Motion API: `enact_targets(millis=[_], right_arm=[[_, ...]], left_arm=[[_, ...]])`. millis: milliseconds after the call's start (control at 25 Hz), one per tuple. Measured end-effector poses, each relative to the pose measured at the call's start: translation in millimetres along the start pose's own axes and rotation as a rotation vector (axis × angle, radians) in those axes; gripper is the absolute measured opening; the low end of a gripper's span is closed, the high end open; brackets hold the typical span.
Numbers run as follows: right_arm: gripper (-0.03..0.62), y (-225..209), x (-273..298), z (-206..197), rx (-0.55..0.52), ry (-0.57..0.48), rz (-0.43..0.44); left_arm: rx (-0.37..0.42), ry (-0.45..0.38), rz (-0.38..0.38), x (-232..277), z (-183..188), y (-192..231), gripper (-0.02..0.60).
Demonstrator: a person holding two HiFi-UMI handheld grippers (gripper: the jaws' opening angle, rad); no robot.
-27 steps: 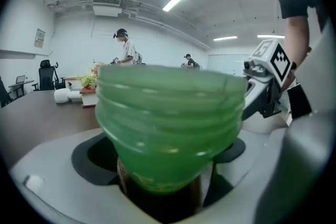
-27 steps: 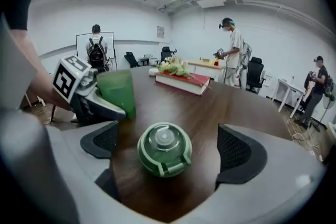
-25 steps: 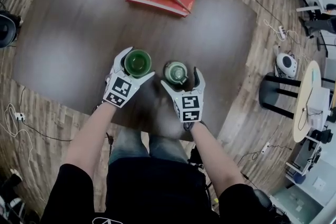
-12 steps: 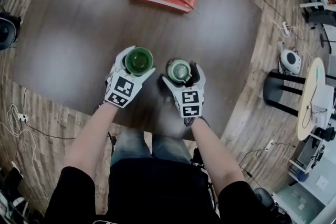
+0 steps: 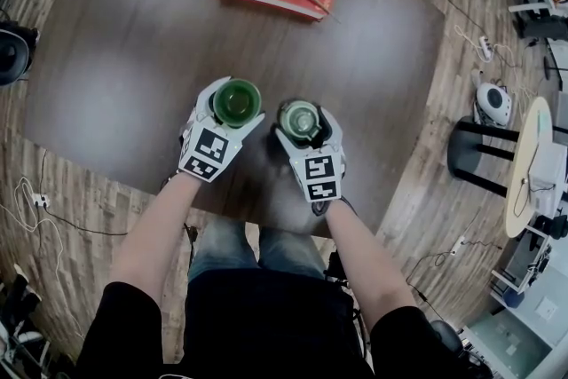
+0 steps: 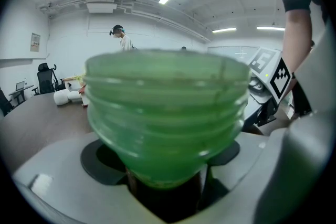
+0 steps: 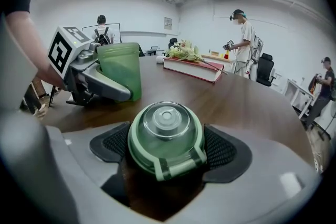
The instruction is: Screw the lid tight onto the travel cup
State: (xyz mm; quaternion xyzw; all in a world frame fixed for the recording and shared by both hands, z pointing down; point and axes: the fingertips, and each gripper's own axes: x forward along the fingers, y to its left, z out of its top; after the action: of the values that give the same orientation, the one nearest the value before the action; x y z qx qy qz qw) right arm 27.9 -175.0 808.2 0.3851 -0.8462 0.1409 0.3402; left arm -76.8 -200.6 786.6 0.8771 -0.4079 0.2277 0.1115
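Wide apart a second ago, your right gripper (image 5: 302, 122) has just been closing its jaws; they now clamp the pale green domed plastic lid (image 7: 166, 136) beside the translucent green travel cup (image 6: 165, 118) that your left gripper (image 5: 234, 105) grips over the dark wooden table (image 5: 133, 58)

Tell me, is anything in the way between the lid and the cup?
Nothing visible but the tools' own jaws. The right tool, its jaws just closing on the lid, sits beside the open cup, which the left tool has just closed its jaws on.
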Motion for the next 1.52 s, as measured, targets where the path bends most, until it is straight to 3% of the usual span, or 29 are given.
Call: enact_targets(millis=[240, 440, 720, 1000, 1240, 1520], right_arm=[[0.443, -4.1, -4.3, 0.2, 0.027, 0.001, 0.021], [0.443, -16.0, -29.8, 34.1, 0.028, -0.07, 0.078], [0.443, -6.5, -128.9, 141.4, -0.064, -0.247, 0.312], [0.443, 25.6, -217.2, 227.7, -0.189, -0.295, 0.569], [0.443, 45.2, -247.2, 257.5, -0.333, -0.27, 0.701], [0.445, 51.3, -268.8, 266.1, -0.429, -0.238, 0.753]], left_arm=[[0.001, 0.007, -0.035, -6.0, 4.5, -2.9, 0.399], [0.014, 0.02, -0.074, -17.4, 25.2, -7.0, 0.399], [0.046, 0.077, -0.247, -44.5, 81.3, -45.7, 0.4], [0.188, 0.163, -0.475, -72.9, 147.1, -96.5, 0.4], [0.306, 0.19, -0.587, -92.7, 190.7, -124.0, 0.4], [0.345, 0.158, -0.638, -106.0, 224.0, -140.0, 0.4]])
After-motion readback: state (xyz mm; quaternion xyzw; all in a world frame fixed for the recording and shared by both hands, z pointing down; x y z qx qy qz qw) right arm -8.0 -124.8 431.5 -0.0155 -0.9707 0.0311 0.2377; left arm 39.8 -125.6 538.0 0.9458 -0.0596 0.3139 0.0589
